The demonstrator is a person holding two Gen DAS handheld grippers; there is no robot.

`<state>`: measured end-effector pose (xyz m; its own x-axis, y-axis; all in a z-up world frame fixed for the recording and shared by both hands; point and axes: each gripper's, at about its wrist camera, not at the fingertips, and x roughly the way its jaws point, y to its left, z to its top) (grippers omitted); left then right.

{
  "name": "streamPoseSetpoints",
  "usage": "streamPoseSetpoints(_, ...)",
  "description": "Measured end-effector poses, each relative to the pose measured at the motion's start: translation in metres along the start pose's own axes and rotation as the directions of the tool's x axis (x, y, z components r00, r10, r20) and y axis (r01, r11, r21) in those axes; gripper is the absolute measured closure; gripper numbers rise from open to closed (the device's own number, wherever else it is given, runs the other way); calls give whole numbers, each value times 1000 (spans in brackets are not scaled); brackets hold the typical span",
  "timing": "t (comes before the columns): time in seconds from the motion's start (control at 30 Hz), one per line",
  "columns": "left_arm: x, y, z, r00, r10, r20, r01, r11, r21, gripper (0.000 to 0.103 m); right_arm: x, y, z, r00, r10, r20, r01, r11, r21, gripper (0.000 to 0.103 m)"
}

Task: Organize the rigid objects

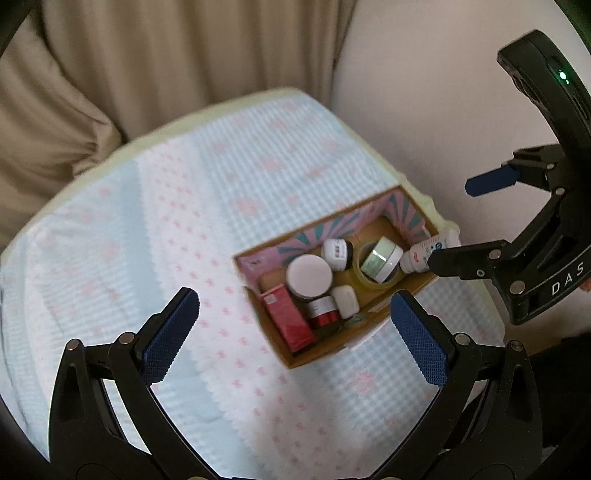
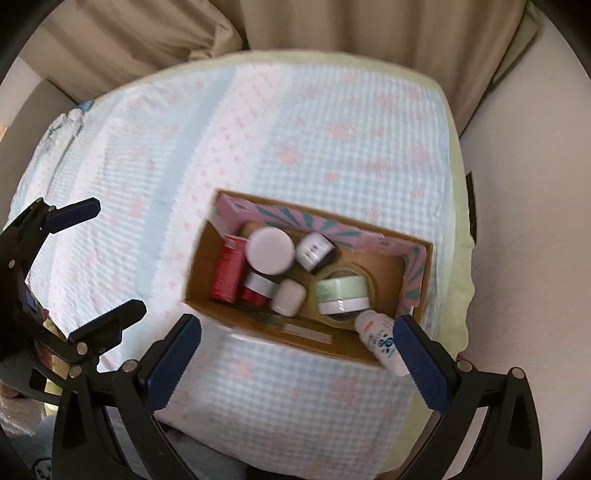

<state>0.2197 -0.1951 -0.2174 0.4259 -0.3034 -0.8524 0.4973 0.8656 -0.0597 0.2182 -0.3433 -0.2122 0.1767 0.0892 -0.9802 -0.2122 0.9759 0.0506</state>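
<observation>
Nearest, right gripper [image 2: 297, 363]: fingers spread wide, holding nothing; the white bottle lies against the inner face of one finger without being clamped.
White bottle [image 2: 382, 341]: tilted over the near corner of the box, cap end inside, body leaning on the rim (released or just about to be, I judge).
Left gripper [image 1: 295, 338]: fingers likewise wide apart and empty, hovering above the cloth on the near side of the box.
Cardboard box [image 2: 426, 273]: open-topped, pink and teal printed lining, sitting on the checked cloth [image 2: 295, 129] near its edge.
Box contents, near side: red carton [image 2: 227, 271] along one end wall, red-and-white jar [image 2: 258, 290], small white case [image 2: 290, 297].
Box contents, far side: large white-lidded jar [image 2: 270, 249], barcode-labelled pot [image 2: 316, 251], green-lidded tin [image 2: 341, 293] resting in a ring of clear tape [image 1: 384, 282].
Beyond: beige curtain [image 2: 369, 22] and pale wall (nothing loose is visible on the cloth).
Step in hand: placing the last bottle, by my reading; task looks nearly complete.
Next move calls for: nudging or regripping the bottle so it drops fully inside rather than tipping out over the rim.
</observation>
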Motion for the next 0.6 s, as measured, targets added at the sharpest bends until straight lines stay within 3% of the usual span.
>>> streamPoseSetpoints(0.17, -86, 39, -4, 991, 67, 118, -58, 995, -75, 0, -67, 53, 4, 990, 4, 142, -3, 1000, -4, 0)
streamPoseSetpoints(0.3, -161, 75, -12, 962, 148, 229, -111, 980, -166, 0, -128, 95, 3, 953, 18, 301, -28, 999, 29, 0)
streamPoseSetpoints(0.37, -196, 89, -18, 939, 194, 285, -139, 970, -201, 0, -158, 114, -1, 920, 22, 391, -49, 997, 59, 0)
streamPoseSetpoints(0.47, -242, 103, -29, 896, 262, 359, -185, 954, -236, 0, -201, 142, -12, 850, 0, 527, -61, 993, 97, 0)
streamPoseSetpoints(0.6, -286, 112, -45, 843, 323, 429, -207, 933, -295, 0, -234, 179, -29, 761, -81, 644, 9, 993, 115, 0)
